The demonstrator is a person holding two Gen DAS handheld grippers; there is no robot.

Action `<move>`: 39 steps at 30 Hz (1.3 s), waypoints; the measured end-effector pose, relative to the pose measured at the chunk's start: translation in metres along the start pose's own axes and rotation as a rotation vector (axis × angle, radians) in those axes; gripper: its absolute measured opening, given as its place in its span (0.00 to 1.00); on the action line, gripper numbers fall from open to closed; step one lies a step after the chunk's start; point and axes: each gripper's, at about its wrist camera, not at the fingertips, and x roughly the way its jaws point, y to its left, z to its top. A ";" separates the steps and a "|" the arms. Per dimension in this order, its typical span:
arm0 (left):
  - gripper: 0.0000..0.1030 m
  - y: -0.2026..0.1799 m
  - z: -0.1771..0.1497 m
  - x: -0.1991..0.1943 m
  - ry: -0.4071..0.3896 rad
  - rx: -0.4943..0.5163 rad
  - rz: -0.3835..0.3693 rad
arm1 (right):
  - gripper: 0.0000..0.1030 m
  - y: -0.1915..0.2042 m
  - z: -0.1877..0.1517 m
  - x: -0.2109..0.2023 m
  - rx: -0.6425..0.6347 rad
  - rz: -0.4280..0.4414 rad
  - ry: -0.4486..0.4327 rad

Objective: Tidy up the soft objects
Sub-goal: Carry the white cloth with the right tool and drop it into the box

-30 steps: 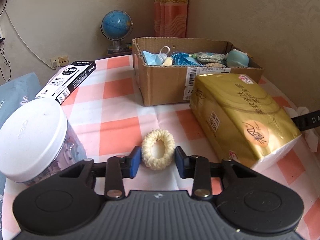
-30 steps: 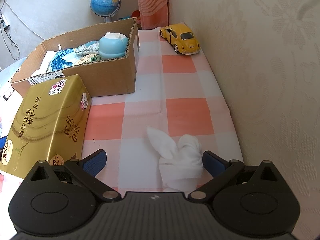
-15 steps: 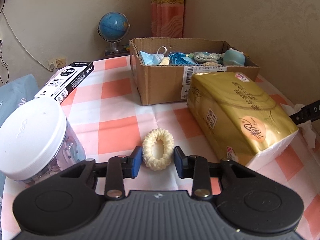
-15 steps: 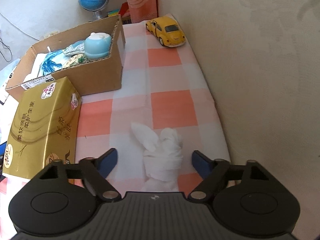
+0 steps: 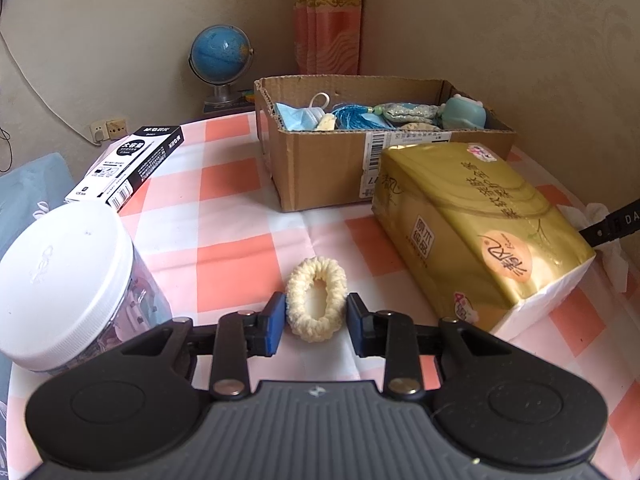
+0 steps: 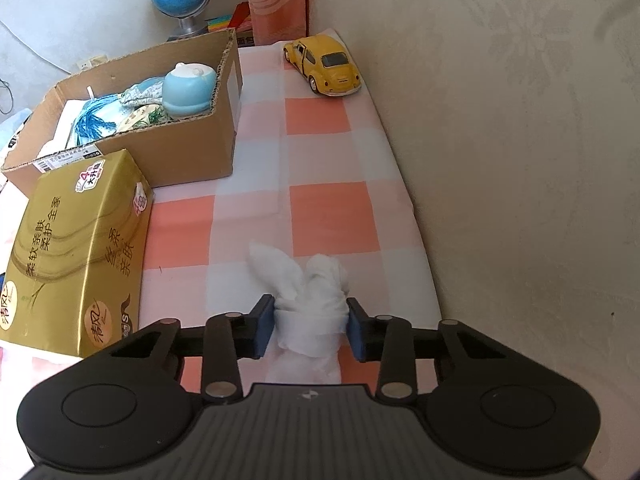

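Fuzzy knit scrunchie (image 5: 316, 300), glossy gold plastic-wrapped tissue pack (image 5: 476, 224), matt corrugated cardboard box (image 5: 320, 176)

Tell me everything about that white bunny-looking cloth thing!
The white cloth is soft, crumpled fabric, rolled and bunched so two ends stick up like ears. It lies on the checked tablecloth near the wall, right of the gold tissue pack. The right gripper is shut on its middle, a blue pad pressing each side.

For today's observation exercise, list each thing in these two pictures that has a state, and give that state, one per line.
Left gripper: shut on the cream knitted hair ring.
Right gripper: shut on the white crumpled cloth.
Brown cardboard box: open-topped, holding soft items.
Clear plastic jar: white lid on.
Gold tissue pack: sealed, lying on the table.
Yellow toy car: one door ajar.
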 end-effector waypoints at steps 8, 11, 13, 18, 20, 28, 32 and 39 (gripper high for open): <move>0.30 -0.001 -0.001 -0.003 0.006 0.019 0.002 | 0.40 0.004 -0.005 -0.001 -0.024 -0.012 -0.023; 0.30 -0.001 -0.001 -0.003 0.008 0.022 -0.004 | 0.39 0.007 -0.008 -0.003 -0.051 -0.011 -0.046; 0.30 -0.001 -0.001 -0.003 0.010 0.026 -0.007 | 0.39 0.010 -0.011 -0.005 -0.077 -0.015 -0.070; 0.28 -0.001 0.001 -0.006 0.015 0.042 -0.026 | 0.39 0.015 -0.019 -0.011 -0.118 -0.015 -0.095; 0.27 -0.001 0.002 -0.009 0.016 0.050 -0.037 | 0.38 0.015 -0.021 -0.015 -0.124 -0.007 -0.098; 0.27 0.001 0.006 -0.039 -0.003 0.079 -0.099 | 0.38 0.017 -0.025 -0.044 -0.141 0.033 -0.154; 0.27 0.000 0.006 -0.059 -0.024 0.099 -0.134 | 0.39 0.022 -0.019 -0.062 -0.158 0.053 -0.188; 0.27 -0.002 0.002 -0.087 -0.061 0.124 -0.182 | 0.39 0.042 0.007 -0.092 -0.219 0.094 -0.262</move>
